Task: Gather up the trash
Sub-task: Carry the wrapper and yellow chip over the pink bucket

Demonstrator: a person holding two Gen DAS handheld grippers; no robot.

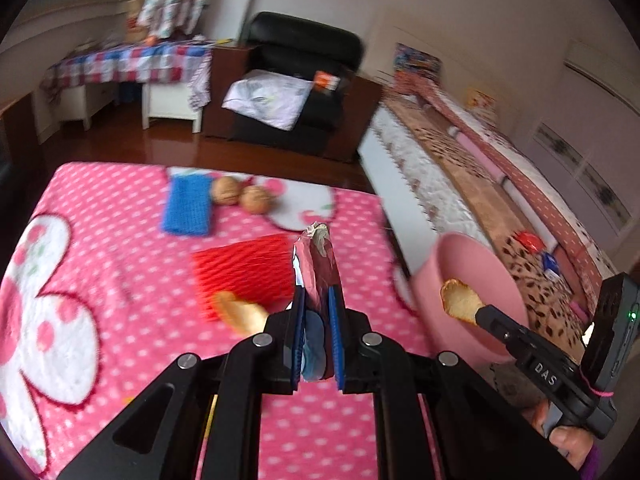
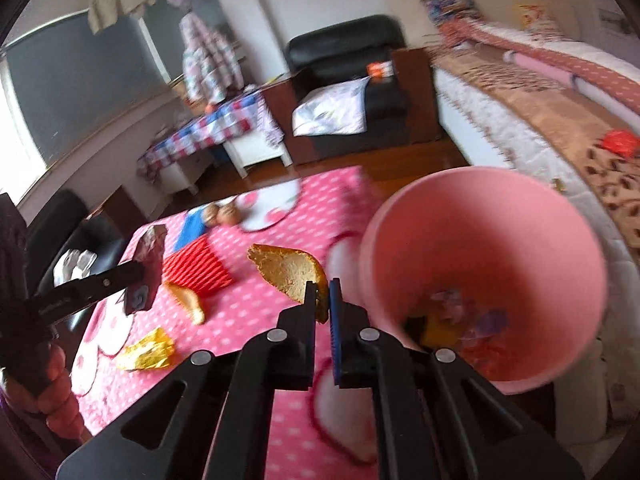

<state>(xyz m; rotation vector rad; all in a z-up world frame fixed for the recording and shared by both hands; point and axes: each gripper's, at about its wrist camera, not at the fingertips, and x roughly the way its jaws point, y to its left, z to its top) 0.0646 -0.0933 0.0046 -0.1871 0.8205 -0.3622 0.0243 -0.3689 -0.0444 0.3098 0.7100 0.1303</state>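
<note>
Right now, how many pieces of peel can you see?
2. One peel is pinched in the right gripper beside the pink bin. The other peel lies on the pink blanket by the red net. More may be hidden in the bin.

White letters reading "DAS" are showing on the black arm of the right claw (image 1: 478, 314), just behind its fingers, in the left wrist view. Faint print is also sitting on the left claw's (image 2: 140, 276) arm in the right wrist view, too blurred to read.
</note>
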